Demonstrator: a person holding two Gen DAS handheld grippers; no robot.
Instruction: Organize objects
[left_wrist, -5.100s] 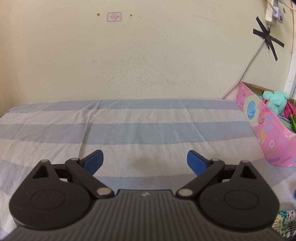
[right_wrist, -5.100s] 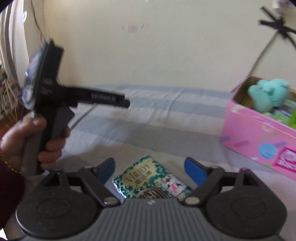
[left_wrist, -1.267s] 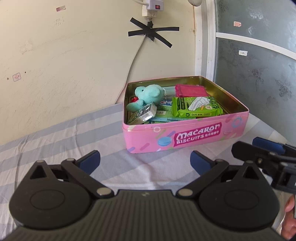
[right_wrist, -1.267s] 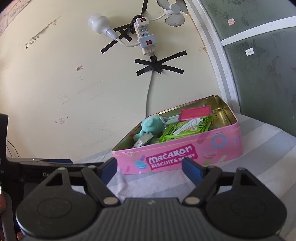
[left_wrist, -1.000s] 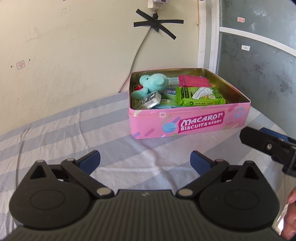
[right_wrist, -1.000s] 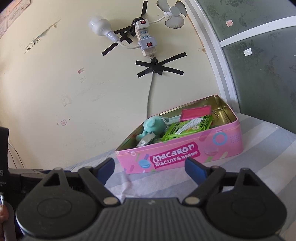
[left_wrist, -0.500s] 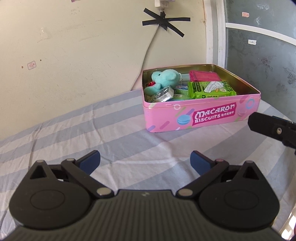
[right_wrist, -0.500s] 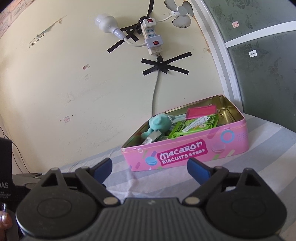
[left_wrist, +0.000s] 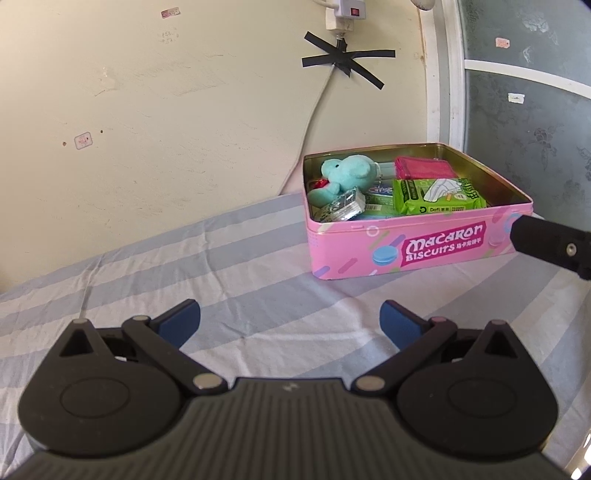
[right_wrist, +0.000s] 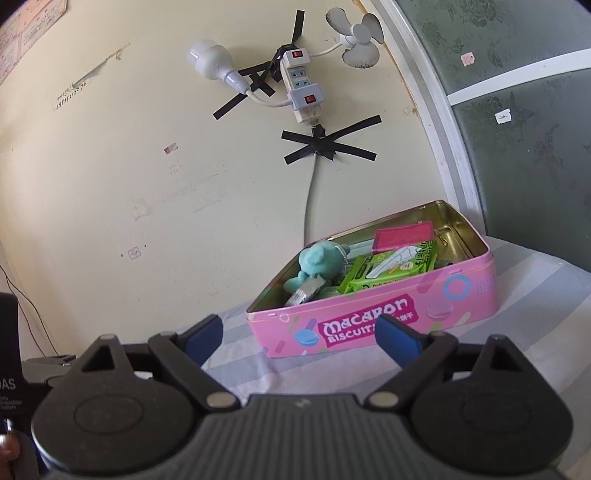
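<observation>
Blue pads of the right gripper stand wide apart at the lower middle of its frame, having just been opening, with nothing between them. Same for the left gripper: released, empty, over bare striped sheet. Beyond both, at the right of each frame, sits the pink tin, lid off, already holding a teal plush, a green wipes pack, a red pouch and a silver packet leaning at its near left corner. Compared with some seconds ago, no more patterned packet under the right jaws, and the tin now fills the view instead. Probably means one more item delivered; no loose object visible on the sheet now.
</observation>
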